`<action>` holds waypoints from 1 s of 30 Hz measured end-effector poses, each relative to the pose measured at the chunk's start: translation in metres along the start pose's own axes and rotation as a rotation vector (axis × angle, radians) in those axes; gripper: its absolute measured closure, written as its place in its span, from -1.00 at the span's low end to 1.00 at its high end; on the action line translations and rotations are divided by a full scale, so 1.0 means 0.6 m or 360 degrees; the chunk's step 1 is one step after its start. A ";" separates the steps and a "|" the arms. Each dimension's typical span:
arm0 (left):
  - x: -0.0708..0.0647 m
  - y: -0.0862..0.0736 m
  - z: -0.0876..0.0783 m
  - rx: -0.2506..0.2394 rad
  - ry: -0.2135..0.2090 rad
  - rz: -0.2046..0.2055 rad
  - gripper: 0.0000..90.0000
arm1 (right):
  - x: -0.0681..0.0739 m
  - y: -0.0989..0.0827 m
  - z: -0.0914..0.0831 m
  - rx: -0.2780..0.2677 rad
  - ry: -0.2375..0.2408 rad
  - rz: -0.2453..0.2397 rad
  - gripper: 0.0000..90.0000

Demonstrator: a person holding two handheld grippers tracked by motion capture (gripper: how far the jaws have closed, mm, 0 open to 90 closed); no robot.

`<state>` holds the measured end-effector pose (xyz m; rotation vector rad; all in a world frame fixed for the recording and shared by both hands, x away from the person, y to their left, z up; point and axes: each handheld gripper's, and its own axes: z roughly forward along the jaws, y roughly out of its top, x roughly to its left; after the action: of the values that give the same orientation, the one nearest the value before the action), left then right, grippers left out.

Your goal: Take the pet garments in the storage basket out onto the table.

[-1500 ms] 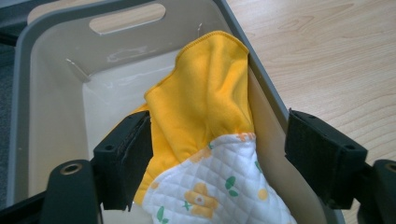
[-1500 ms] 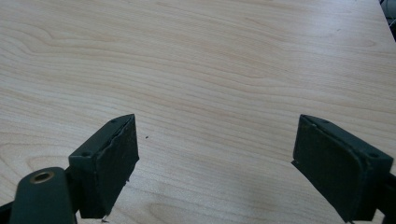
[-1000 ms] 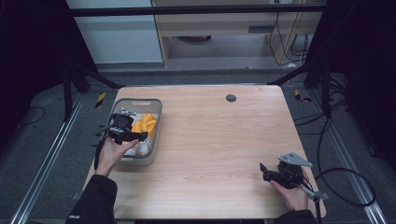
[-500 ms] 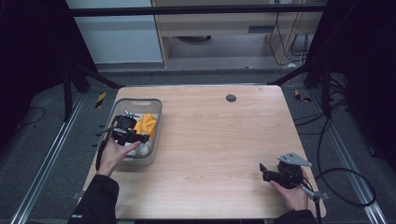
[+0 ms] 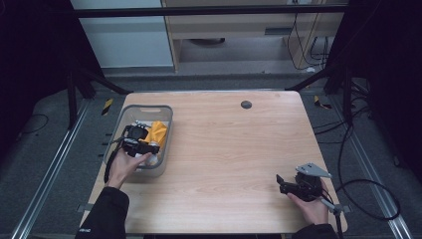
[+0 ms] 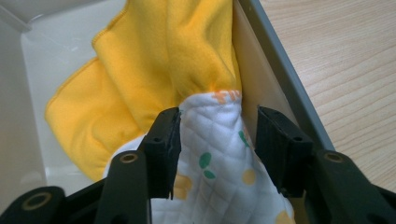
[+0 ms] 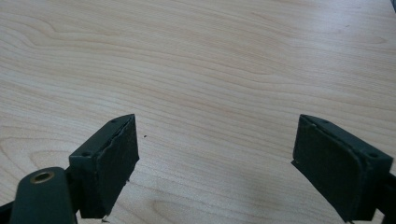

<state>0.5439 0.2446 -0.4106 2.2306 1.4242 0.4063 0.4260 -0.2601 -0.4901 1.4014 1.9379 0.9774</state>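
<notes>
White quilted cloth (image 6: pixel 219 163), dotted with green and yellow, is caught between the two black pads (image 6: pixel 166 149) of the left gripper (image 6: pixel 217 140), low in the middle of the left gripper view. The jaws have just been closing on it, and the left pad is already touching the cloth, but a thin gap is seen by the right pad, so a firm pinch cannot be told yet. To do this step well, the jaws should be closed until the fold is squeezed from both sides, and only then should the cloth be lifted straight up. The pads should be kept off the grey wall of the bin (image 6: pixel 280 84) just to the right, or the bin may be dragged along. Behind the white cloth a yellow cloth (image 6: pixel 154 65) is bunched up in the bin, and it should be left alone. In the high view the bin (image 5: pixel 130 107) is seen at the left of the wooden table (image 5: pixel 224 149), with the left gripper (image 5: pixel 142 147) inside it. The right gripper (image 7: pixel 215 154) is held still over bare wood at the lower right of the high view, its pads spread wide with nothing between them. How much white cloth lies under the jaws is hidden, and the bottom of the bin is mostly covered. Small things in the bin are too blurry in the high view to be named.
</notes>
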 end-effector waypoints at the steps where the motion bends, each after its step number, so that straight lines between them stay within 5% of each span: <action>1: -0.001 0.000 0.001 0.0003 0.0000 -0.0002 0.15 | 0.000 0.000 0.000 0.0001 0.0002 0.0003 -0.69; 20: 0.001 -0.005 0.017 0.0058 0.0022 -0.0021 0.68 | 0.002 -0.001 0.002 0.0020 0.0008 -0.0006 -0.70; 30: 0.004 -0.002 0.006 0.0040 0.0048 -0.0018 0.79 | 0.002 -0.001 0.001 0.0022 0.0006 -0.0008 -0.70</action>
<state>0.5457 0.2464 -0.4143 2.2442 1.4643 0.4222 0.4261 -0.2587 -0.4910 1.4030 1.9536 0.9669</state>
